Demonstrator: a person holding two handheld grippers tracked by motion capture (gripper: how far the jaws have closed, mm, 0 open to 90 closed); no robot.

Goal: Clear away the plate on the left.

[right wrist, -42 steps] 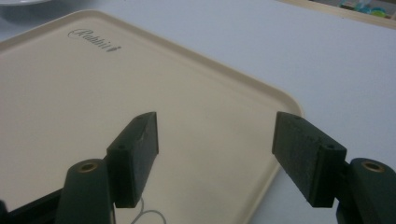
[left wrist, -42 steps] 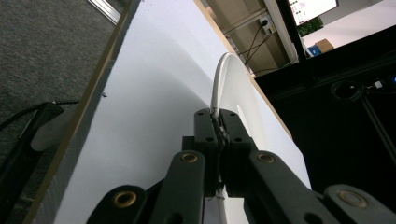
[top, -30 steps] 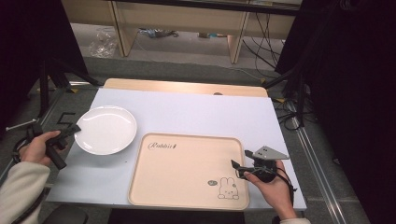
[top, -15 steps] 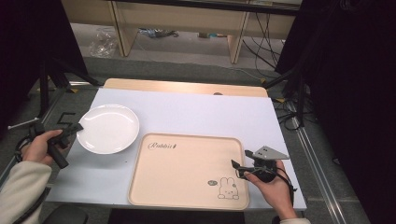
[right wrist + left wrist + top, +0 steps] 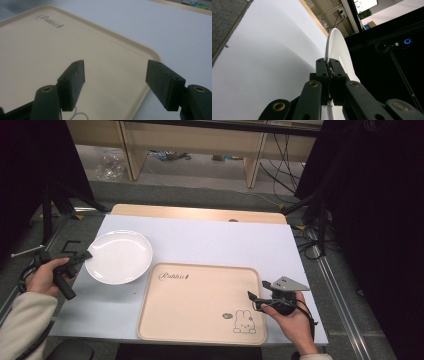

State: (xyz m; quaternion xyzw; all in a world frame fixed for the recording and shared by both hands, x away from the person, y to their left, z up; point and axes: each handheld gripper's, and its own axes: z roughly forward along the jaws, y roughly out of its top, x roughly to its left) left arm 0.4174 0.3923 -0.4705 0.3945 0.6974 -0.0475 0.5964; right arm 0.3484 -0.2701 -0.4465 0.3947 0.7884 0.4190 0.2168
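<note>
White plate (image 5: 119, 256): smooth, glossy, looks like ceramic or hard plastic; thin rim catches light in the left gripper view. Tray (image 5: 200, 302): beige plastic, matt to satin, smooth, printed rabbit and lettering. Table (image 5: 210, 240): pale matt sheet, smooth, over a light wood-look edge. Left gripper (image 5: 329, 65): black matt plastic jaws, brass-coloured rivets. Right gripper (image 5: 115, 75): same black plastic, pads finely textured. Sleeve (image 5: 20, 325): pale soft cloth.

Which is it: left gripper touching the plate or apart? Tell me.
Touching. In the left gripper view, the left gripper is clamped on the plate rim, both pads pressed against it.
</note>
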